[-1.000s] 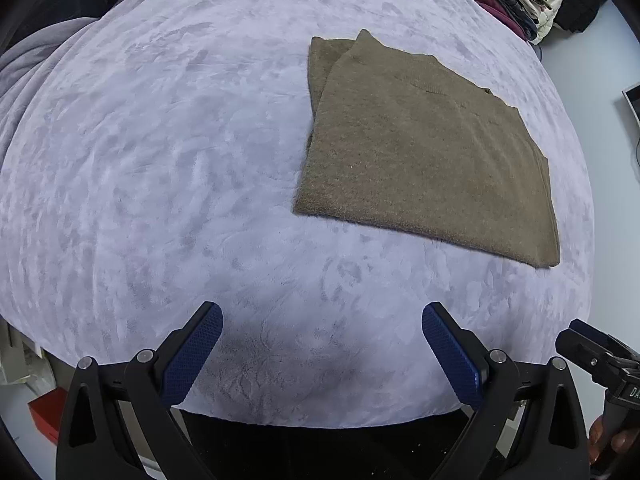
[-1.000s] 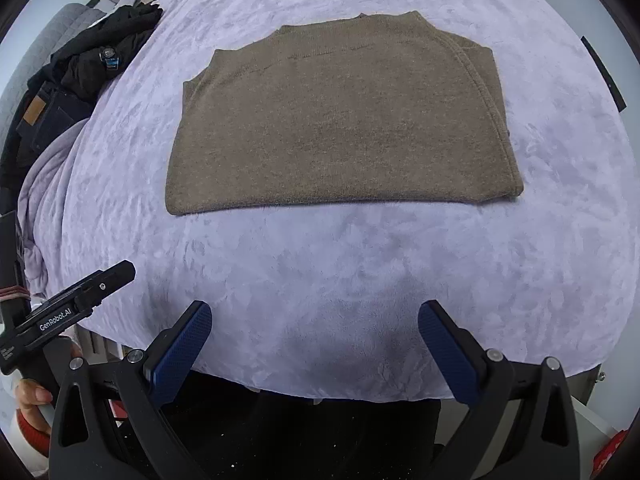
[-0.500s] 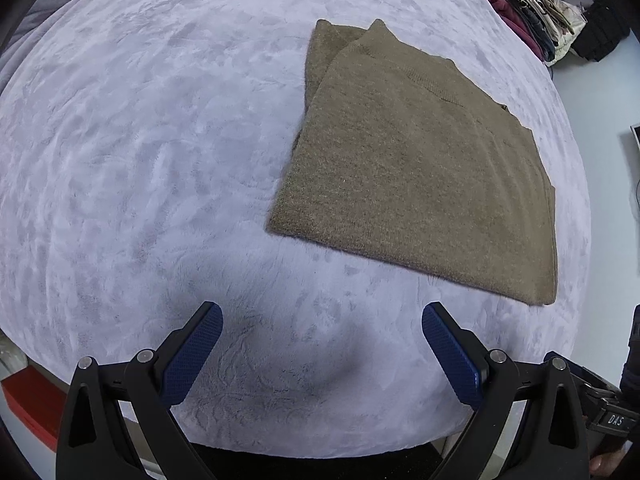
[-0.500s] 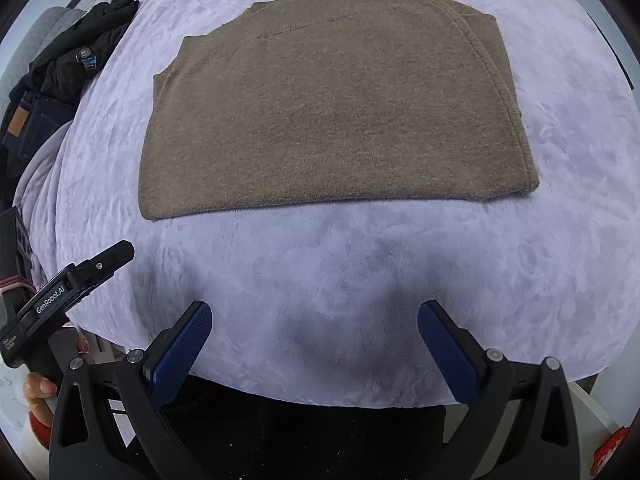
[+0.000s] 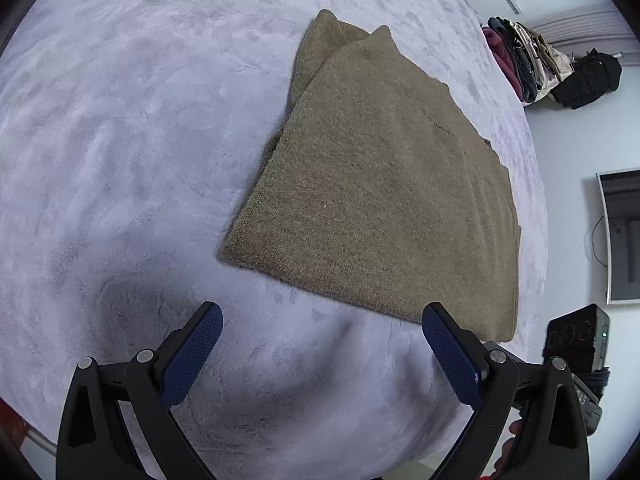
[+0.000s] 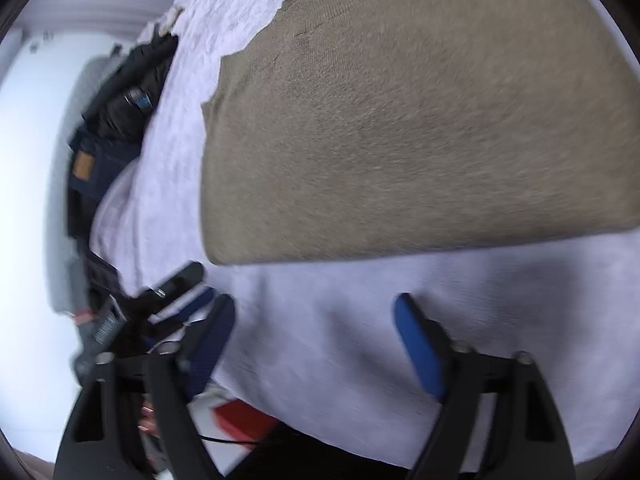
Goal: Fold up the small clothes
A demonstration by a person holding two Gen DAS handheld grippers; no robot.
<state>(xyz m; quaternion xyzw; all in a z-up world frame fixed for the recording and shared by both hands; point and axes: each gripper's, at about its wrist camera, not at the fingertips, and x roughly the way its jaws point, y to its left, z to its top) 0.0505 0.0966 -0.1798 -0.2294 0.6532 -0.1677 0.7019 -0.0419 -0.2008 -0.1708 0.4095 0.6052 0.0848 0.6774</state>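
Left wrist view: folded brown sweater (image 5: pixel 384 192) flat on the lavender plush cover (image 5: pixel 120 140), a second layer peeking out along its far left edge.
Sweater, right wrist view: same brown sweater (image 6: pixel 420 112) fills the upper part, blurred; near hem straight, just beyond the fingertips.
Cover, right wrist view: bare lavender cover (image 6: pixel 340 320) between the sweater's near hem and the tongs.
Left gripper (image 5: pixel 320 354): jaws wide apart, nothing between them; above bare cover just short of the sweater's near edge; right blue pad (image 5: pixel 450 356) close to the sweater's near right part, whether touching cannot be told; left blue pad (image 5: pixel 192 356) well clear of the sweater, above a dark shadow on the cover.
Right gripper (image 6: pixel 316 348): jaws have just been closing, yet apart with only bare cover between them; pads not on the sweater; hovering near the sweater's near hem.
Left gripper seen from the right wrist (image 6: pixel 176 296): black body and a blue pad near the sweater's near left corner.
Beyond the sweater, far right in left wrist view: stack of clothes (image 5: pixel 520 60) at the cover's edge, black bag (image 5: pixel 588 80) beside it.
Left of the sweater in right wrist view: dark clothes (image 6: pixel 120 100) off the cover's edge.
Low, below the sweater's near side: red object (image 6: pixel 240 420), too blurred to identify.
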